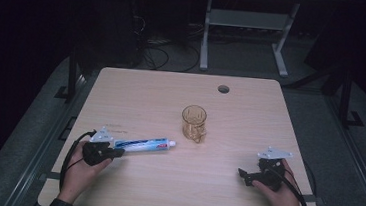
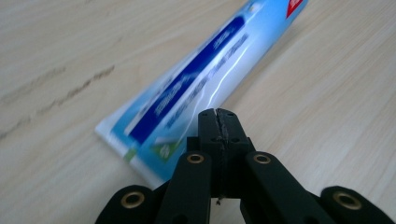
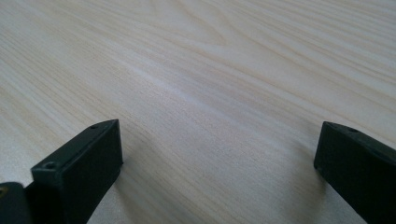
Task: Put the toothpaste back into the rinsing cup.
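Note:
A blue and white toothpaste tube point(image 1: 144, 144) lies flat on the wooden table point(image 1: 173, 187), cap end pointing right. My left gripper point(image 1: 118, 152) rests at the tube's flat tail end. In the left gripper view the tube point(image 2: 196, 79) runs away from my left gripper point(image 2: 218, 114), whose jaws are shut, pressed together just over the tail, with nothing visible between them. An amber see-through mug point(image 1: 194, 123) stands upright mid-table, handle toward me. My right gripper point(image 1: 241, 174) sits low at the near right, open point(image 3: 217, 140) over bare wood.
A round cable hole point(image 1: 223, 89) sits near the table's far edge. Beyond the table is a dark floor with cables and a white desk frame point(image 1: 248, 23). Bare wood lies between the two grippers.

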The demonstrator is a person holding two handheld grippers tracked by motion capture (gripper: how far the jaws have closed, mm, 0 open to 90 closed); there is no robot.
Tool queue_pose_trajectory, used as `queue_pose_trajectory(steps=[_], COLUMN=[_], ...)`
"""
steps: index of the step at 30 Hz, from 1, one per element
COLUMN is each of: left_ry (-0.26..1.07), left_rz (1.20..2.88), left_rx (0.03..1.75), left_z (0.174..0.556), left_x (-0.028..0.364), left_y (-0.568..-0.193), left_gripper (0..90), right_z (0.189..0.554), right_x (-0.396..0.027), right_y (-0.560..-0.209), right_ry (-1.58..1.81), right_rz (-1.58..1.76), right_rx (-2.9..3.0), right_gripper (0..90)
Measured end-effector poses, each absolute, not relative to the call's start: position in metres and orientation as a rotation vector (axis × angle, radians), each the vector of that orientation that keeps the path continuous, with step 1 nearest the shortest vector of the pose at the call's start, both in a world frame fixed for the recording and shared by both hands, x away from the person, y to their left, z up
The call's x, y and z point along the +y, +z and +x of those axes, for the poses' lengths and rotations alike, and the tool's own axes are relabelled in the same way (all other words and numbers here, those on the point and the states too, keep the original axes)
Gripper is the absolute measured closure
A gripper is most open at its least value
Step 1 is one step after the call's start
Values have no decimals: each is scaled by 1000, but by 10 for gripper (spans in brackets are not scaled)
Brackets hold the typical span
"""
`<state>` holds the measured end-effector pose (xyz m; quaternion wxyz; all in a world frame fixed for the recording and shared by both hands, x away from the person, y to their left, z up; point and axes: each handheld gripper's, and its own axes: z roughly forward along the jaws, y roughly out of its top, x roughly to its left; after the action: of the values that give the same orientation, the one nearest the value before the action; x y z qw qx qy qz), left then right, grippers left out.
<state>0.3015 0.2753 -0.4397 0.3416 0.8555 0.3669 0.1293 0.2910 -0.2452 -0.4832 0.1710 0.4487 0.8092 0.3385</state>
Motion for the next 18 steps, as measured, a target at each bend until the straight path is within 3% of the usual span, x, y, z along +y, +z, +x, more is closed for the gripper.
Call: queue_pose_trajectory(steps=[18], left_ry=[299], left_rz=[2219], left_rx=[865], left_z=[346], left_x=[225], left_y=[-419], left_gripper=[900], right_z=[291], right_x=[-245], right_y=[-483], right_ry=[962], right_rz=[1274], right_rx=[2298], right_gripper=[5])
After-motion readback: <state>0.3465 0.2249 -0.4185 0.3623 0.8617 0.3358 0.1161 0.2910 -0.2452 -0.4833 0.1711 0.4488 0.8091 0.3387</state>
